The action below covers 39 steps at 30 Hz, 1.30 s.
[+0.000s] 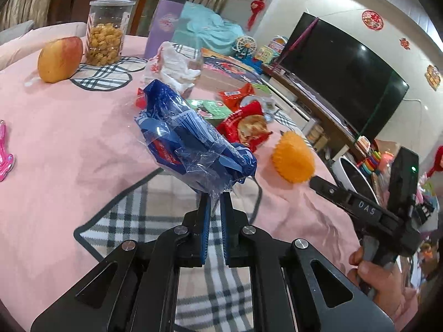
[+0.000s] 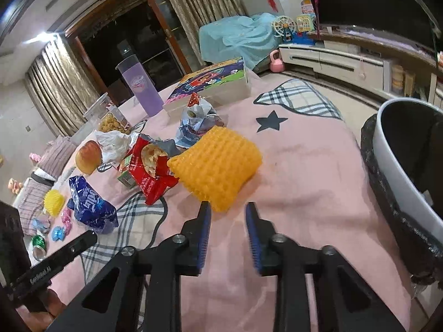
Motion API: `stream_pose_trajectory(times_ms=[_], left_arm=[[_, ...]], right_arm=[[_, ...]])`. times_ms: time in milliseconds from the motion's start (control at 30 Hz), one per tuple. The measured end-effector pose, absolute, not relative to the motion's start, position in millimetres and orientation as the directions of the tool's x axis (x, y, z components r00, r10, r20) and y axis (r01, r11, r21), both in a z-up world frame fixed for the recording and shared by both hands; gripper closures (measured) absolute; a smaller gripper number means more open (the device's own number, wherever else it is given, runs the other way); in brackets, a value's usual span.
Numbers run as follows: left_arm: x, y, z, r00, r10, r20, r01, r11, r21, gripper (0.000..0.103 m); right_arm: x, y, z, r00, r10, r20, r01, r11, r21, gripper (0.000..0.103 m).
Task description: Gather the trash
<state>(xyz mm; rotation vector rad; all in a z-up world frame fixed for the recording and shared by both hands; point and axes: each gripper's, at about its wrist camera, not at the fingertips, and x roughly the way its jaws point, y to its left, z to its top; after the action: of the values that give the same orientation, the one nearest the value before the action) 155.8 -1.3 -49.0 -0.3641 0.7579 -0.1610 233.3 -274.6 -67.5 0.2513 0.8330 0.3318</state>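
Pinching blue wrapper, left gripper was seen clenched, wrapper lifted off pink cloth. Orange foam net was nosed by right gripper, jaws part-closed, grip not settled. Bin was beside table. Left lying: one red packet, one silver packet.
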Motion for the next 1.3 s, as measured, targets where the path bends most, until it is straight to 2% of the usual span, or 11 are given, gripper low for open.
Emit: stream_pose_trajectory(times_ms=[33, 67, 133, 367, 400, 433, 467, 500, 533, 633, 1300], left_arm=[[155.4, -1.8, -48.9, 0.717, -0.273, -0.642, 0.014, 0.926, -0.378, 0.096], [154.7, -1.6, -48.7, 0.716, -0.275, -0.641, 0.015, 0.925, -0.38, 0.096], [152.0, -1.9, -48.0, 0.715, -0.277, -0.641, 0.017, 0.925, -0.38, 0.096], [151.7, -2.4, -50.4, 0.702, -0.291, -0.65, 0.028, 0.923, -0.383, 0.096], [151.5, -2.7, -50.4, 0.701, -0.293, -0.65, 0.03, 0.923, -0.384, 0.096], [151.3, -3.7, -49.9, 0.701, -0.295, -0.649, 0.033, 0.923, -0.384, 0.096], [151.0, -4.9, -48.9, 0.703, -0.297, -0.646, 0.038, 0.923, -0.383, 0.096], [150.7, -5.9, -48.0, 0.705, -0.298, -0.644, 0.043, 0.924, -0.381, 0.096], [149.8, -8.5, -46.2, 0.707, -0.301, -0.64, 0.052, 0.925, -0.377, 0.096], [149.8, -18.2, -43.0, 0.704, -0.318, -0.635, 0.088, 0.927, -0.366, 0.096], [165.3, -124.8, -26.2, 0.597, -0.478, -0.644, 0.346, 0.878, -0.331, 0.096]], right_arm=[[234.3, -274.1, -67.9, 0.621, 0.395, -0.677, -0.188, 0.913, 0.361, 0.034], [235.2, -273.8, -67.5, 0.624, 0.405, -0.668, -0.187, 0.908, 0.375, 0.018], [236.2, -269.9, -64.9, 0.644, 0.388, -0.659, -0.184, 0.915, 0.359, 0.014], [270.3, -255.8, -68.2, 0.631, 0.387, -0.673, -0.131, 0.908, 0.399, 0.012], [275.2, -254.4, -70.9, 0.625, 0.397, -0.672, -0.133, 0.902, 0.41, 0.014], [277.9, -253.1, -73.4, 0.618, 0.404, -0.674, -0.135, 0.9, 0.415, 0.023], [280.6, -251.6, -76.2, 0.609, 0.401, -0.685, -0.133, 0.902, 0.41, 0.044], [280.9, -250.7, -78.1, 0.604, 0.393, -0.693, -0.13, 0.907, 0.401, 0.053], [279.6, -251.0, -79.5, 0.602, 0.395, -0.694, -0.131, 0.906, 0.402, 0.059], [267.2, -258.9, -77.4, 0.617, 0.405, -0.675, -0.142, 0.901, 0.41, 0.063], [194.8, -363.1, -31.8, 0.725, 0.323, -0.609, -0.069, 0.913, 0.402, 0.063]])
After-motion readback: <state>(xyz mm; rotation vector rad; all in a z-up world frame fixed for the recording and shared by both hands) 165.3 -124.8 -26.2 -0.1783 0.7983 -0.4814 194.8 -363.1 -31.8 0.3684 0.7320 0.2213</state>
